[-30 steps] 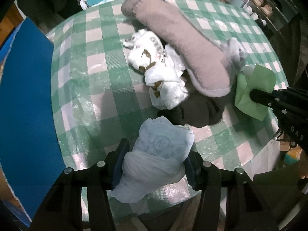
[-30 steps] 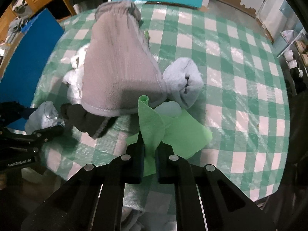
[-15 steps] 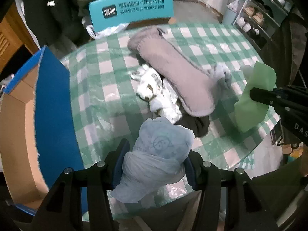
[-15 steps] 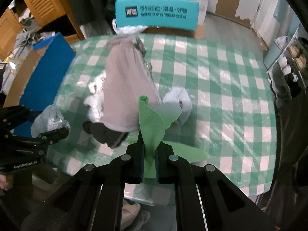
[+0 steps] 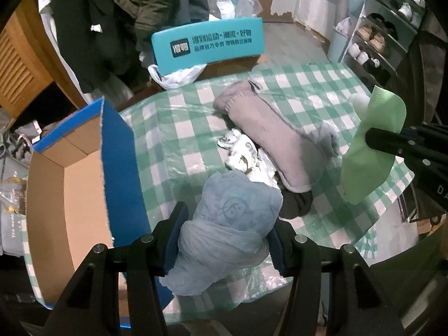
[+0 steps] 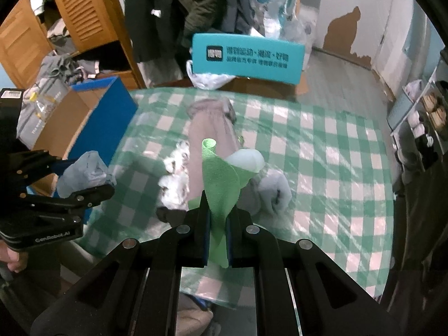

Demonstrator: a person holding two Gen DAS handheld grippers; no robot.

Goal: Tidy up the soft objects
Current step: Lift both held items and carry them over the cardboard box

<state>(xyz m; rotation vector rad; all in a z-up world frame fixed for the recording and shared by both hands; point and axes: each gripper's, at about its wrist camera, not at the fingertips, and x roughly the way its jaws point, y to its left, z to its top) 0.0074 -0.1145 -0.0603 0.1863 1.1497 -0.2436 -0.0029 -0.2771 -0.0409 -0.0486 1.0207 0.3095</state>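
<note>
Cluttered room: green-and-white checked tablecloth under clear plastic [image 5: 179, 145] on the table, dark coats hanging behind, louvred wooden doors at left, a shoe rack [image 5: 383, 36] at far right.

Writing first: teal chair back [image 5: 208, 46] at the table's far edge carries a dark logo square and two rows of Chinese characters, too blurred for me to read. Your left gripper [image 6: 84, 193], seen from the right wrist view, has "GenRobot.AI" printed on its body. Your right gripper [image 5: 372, 137], seen from the left wrist view, shows only partial letters, "D" then maybe "A".

Containers: open cardboard box with blue outer faces [image 5: 117, 151] stands just beside the table's left edge. What shows of its brown interior looks bare; the bottom is cut off by your gripper.

Grips: your left gripper [image 5: 224, 240] is clamped on a crumpled pale blue cloth bundle with a faint printed drawing [image 5: 235, 218], held above the table's near edge. Your right gripper [image 6: 217, 238] is pinched tight on a bright green thin cloth [image 6: 221, 179], which hangs clear of the table with something pale white [image 6: 246, 161] tucked against it.

On the table: long grey-mauve knit piece [image 5: 268, 142] lying diagonally, white printed fabric [image 5: 243, 159] just beside it, a dark brown-black item [image 5: 296, 204] at its near end, and a pale grey rolled cloth [image 6: 274, 193] touching its right side.
</note>
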